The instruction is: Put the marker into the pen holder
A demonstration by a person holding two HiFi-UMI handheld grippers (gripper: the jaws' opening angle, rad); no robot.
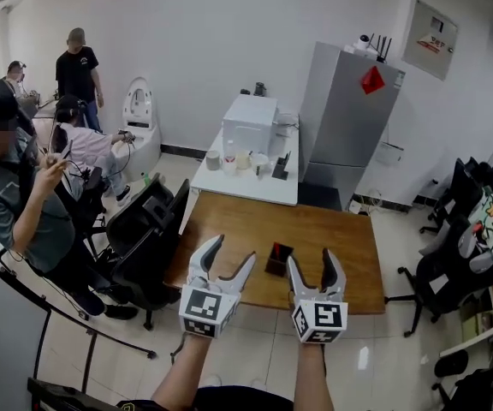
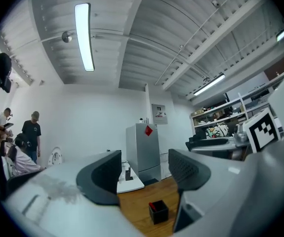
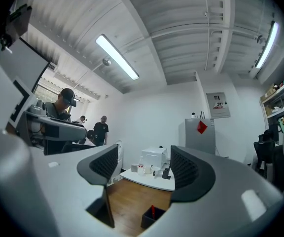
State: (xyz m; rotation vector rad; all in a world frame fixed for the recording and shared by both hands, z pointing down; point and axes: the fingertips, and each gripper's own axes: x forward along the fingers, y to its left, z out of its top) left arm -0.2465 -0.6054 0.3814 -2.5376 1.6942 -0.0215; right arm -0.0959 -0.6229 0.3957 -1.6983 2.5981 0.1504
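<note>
A black square pen holder point(image 1: 278, 259) stands on the wooden table point(image 1: 332, 238), near its front edge. A red marker point(image 2: 153, 206) pokes up inside it, also seen as the red marker point(image 3: 152, 212) in the right gripper view. My left gripper point(image 1: 234, 251) hovers just left of the holder, jaws apart with nothing between them. My right gripper point(image 1: 310, 259) hovers just right of it, also open and holding nothing. Both point level over the table, above the pen holder point(image 2: 158, 211), which sits low between the jaws in each gripper view.
Behind the wooden table stands a white table point(image 1: 246, 187) with a white box point(image 1: 249, 124), cups and a small black stand. A grey fridge point(image 1: 349, 118) is at the back right. Black office chairs point(image 1: 144, 229) and several people are at the left; more chairs point(image 1: 439, 272) are at the right.
</note>
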